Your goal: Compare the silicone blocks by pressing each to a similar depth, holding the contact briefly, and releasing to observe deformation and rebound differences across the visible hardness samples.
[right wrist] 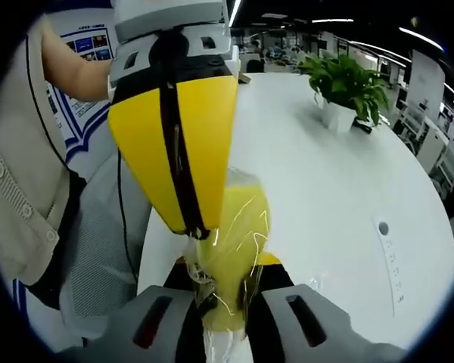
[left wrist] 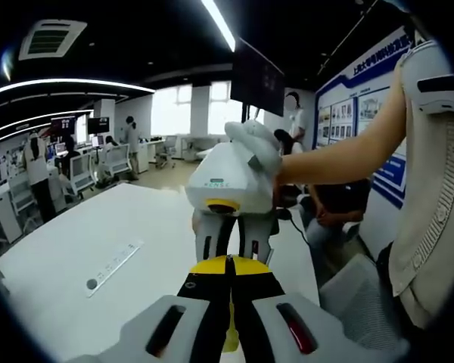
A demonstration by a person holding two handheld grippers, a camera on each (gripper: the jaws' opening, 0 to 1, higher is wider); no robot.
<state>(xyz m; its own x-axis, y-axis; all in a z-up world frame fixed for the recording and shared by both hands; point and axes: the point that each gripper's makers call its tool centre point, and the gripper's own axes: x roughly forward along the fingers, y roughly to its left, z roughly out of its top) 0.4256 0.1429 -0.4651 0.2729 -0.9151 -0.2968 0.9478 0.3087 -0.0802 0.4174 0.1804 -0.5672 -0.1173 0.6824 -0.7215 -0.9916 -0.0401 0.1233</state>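
Gripping a yellow silicone block in clear wrap between them, the left claw and right claw are both closed on it above the white bench. Judged step: the squeeze-and-hold on this sample. Next move wants a clean release, watching rebound.

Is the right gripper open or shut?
Shut: the right gripper has its fingers pinching a yellow plastic-wrapped block, with the left gripper gripping its top.
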